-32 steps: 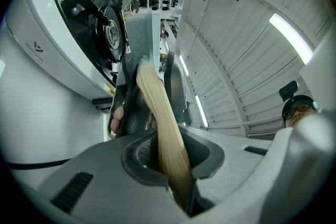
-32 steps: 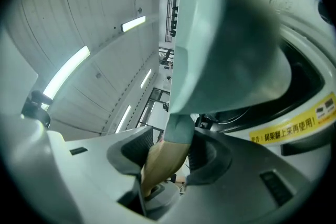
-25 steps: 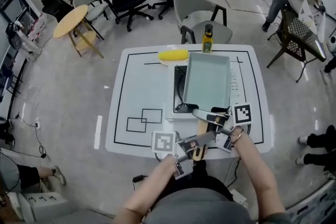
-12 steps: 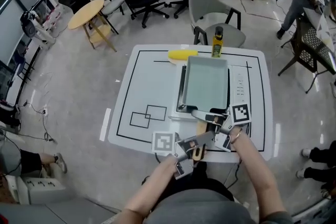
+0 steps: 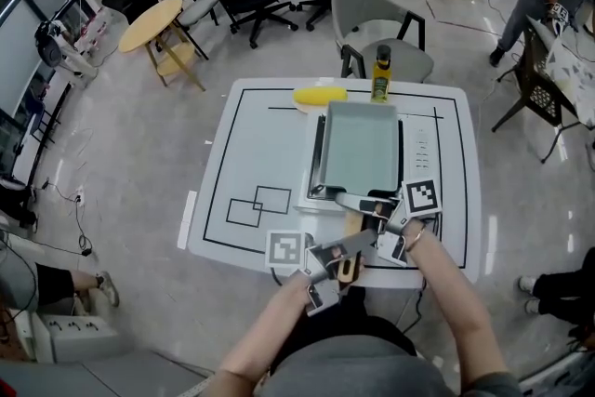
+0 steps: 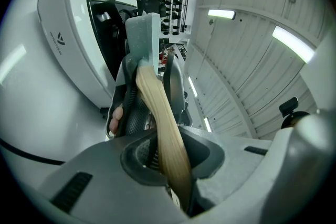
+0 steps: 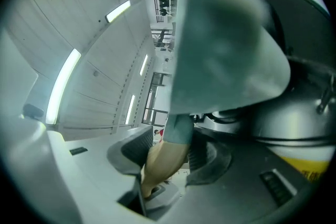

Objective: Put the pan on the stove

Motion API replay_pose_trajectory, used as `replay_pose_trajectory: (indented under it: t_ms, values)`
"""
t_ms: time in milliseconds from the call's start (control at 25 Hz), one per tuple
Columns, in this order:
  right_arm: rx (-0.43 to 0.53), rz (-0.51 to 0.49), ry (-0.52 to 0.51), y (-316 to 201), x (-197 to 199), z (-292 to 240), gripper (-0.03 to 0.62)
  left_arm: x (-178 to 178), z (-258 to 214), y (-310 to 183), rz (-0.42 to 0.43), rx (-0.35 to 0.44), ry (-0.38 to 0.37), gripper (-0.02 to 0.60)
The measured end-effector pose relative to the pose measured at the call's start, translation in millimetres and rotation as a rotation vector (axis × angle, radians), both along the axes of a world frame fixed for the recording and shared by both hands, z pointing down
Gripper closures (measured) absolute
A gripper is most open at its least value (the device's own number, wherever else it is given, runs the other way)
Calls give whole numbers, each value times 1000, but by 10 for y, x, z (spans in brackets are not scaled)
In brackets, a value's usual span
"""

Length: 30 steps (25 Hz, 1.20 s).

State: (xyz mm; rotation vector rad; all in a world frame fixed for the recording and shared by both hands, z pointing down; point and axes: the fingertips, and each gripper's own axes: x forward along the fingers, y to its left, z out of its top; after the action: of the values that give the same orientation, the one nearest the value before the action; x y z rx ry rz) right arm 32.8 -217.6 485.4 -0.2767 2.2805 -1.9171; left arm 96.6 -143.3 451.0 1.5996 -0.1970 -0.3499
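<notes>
We see the pale green rectangular pan (image 5: 361, 149) lying over the dark top of the white stove (image 5: 423, 149), which stands on the right half of the white worktop (image 5: 251, 144). From the head view we cannot tell whether the pan's bottom rests on the stove or hangs just above it. The pan's wooden handle (image 5: 355, 221) points back toward the person, out past the stove's near edge, and both tools hold it. The right tool (image 5: 381, 214) grips it close to the pan, and the left tool (image 5: 339, 260) grips it nearer its free end. In the left gripper view the left tool (image 6: 168, 157) has its jaws closed narrowly on the handle (image 6: 157, 118), which runs up to the pan's end wall (image 6: 143, 34), with the stove's white body (image 6: 68, 60) to the left. In the right gripper view the right tool (image 7: 168, 160) has its jaws set wider, one pad on each side of the handle (image 7: 165, 157), and the pan's underside (image 7: 220, 50) fills the upper frame. At the worktop's far edge, just beyond the pan, a yellow cob-shaped thing (image 5: 319, 95) lies beside an upright yellow bottle (image 5: 381, 74) with a dark cap.
</notes>
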Motion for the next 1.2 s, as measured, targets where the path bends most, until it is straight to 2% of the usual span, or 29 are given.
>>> replay_pose_trajectory:
  t_ms: [480,1200]
  values:
    - [-70,10,-35,-70,15,33,411,6,-9,-79,-12,-47,41,531]
    - [-80,13,-32,-86,14,23,418,-1,-3,-89,-3,-60,22,531]
